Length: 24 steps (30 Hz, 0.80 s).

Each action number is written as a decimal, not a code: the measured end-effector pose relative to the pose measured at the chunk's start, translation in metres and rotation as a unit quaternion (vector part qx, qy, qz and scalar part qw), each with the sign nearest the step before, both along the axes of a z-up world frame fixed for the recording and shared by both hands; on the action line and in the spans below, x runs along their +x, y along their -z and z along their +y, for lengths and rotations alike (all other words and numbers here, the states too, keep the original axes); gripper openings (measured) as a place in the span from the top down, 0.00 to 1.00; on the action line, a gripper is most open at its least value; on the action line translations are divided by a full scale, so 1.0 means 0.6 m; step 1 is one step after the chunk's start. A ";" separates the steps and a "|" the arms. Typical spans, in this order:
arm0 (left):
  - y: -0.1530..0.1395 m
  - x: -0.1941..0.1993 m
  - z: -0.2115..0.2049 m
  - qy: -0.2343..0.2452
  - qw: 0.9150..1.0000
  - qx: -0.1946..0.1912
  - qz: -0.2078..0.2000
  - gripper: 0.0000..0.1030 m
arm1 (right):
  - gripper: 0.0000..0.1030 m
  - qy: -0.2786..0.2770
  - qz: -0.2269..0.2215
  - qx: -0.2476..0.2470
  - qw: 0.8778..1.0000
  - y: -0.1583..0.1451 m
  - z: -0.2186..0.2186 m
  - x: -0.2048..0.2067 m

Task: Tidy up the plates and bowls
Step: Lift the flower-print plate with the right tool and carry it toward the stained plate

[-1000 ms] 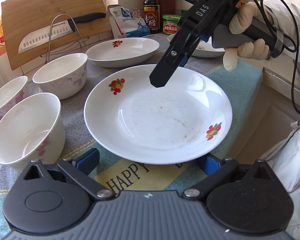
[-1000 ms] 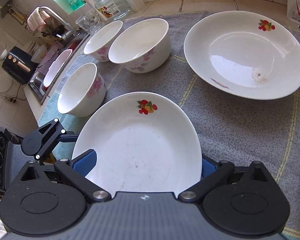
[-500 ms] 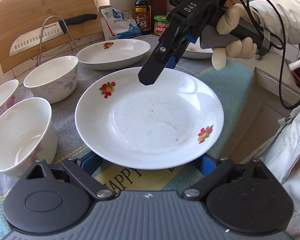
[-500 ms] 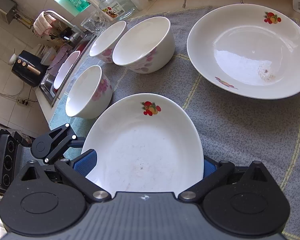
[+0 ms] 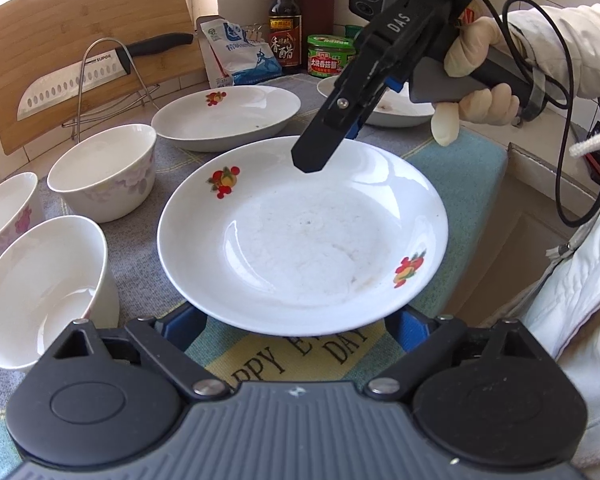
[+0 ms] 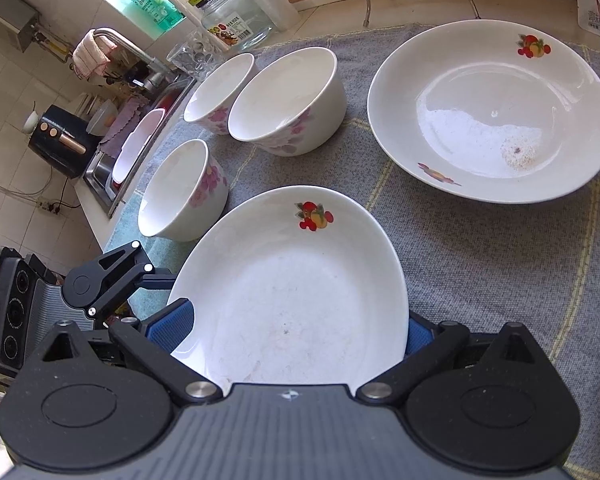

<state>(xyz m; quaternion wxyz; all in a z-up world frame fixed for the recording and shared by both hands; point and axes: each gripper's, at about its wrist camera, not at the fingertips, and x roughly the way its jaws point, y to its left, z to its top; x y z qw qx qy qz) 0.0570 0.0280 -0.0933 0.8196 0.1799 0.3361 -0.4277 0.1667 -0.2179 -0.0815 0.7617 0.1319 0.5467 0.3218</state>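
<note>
A white plate with fruit prints (image 5: pixel 304 236) fills the middle of the left wrist view and also shows in the right wrist view (image 6: pixel 296 296). My left gripper (image 5: pixel 296 326) is open, its blue pads under the plate's near rim. My right gripper (image 6: pixel 292 330) is open at the plate's opposite rim, and its black body hangs over the far rim in the left wrist view (image 5: pixel 364 92). A second fruit plate (image 6: pixel 492 112) lies beyond. Three white flowered bowls (image 6: pixel 288 100) (image 6: pixel 220 90) (image 6: pixel 180 188) stand to the left of the plates.
A third plate (image 5: pixel 388 108) lies at the back right. A cutting board, a knife (image 5: pixel 100 72) on a wire rack, a sauce bottle (image 5: pixel 285 36), a jar and a bag line the wall. A sink (image 6: pixel 136 148) lies left. The counter edge drops off at right.
The plate has shifted slightly nearer and right in the left wrist view; the right gripper has stayed at its far rim. Both grippers remain open.
</note>
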 end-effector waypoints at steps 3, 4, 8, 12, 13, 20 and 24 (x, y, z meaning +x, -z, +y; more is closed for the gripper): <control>0.006 0.005 -0.003 0.005 1.000 -0.003 0.011 0.08 | 0.00 0.002 0.004 0.003 1.000 0.006 -0.007 0.001; 0.009 0.006 -0.004 0.009 1.000 -0.005 0.014 0.08 | 0.00 0.002 0.005 0.003 1.000 0.009 -0.008 0.001; 0.016 0.008 -0.001 0.027 0.999 -0.010 0.014 0.08 | 0.00 -0.001 0.011 0.008 1.000 0.017 -0.013 0.001; 0.020 0.016 0.003 0.038 0.999 -0.022 0.021 0.08 | 0.00 -0.010 0.003 0.013 1.000 0.018 -0.014 0.003; 0.021 0.018 0.002 0.041 0.999 -0.024 0.024 0.08 | 0.00 -0.011 0.001 0.015 1.000 0.019 -0.014 0.004; 0.018 0.017 0.001 0.047 0.998 -0.023 0.020 0.08 | 0.00 -0.012 -0.002 0.004 1.000 0.016 -0.011 0.001; 0.007 0.016 -0.002 0.050 0.998 -0.023 0.016 0.08 | 0.00 -0.009 -0.012 0.003 1.000 0.003 -0.015 0.000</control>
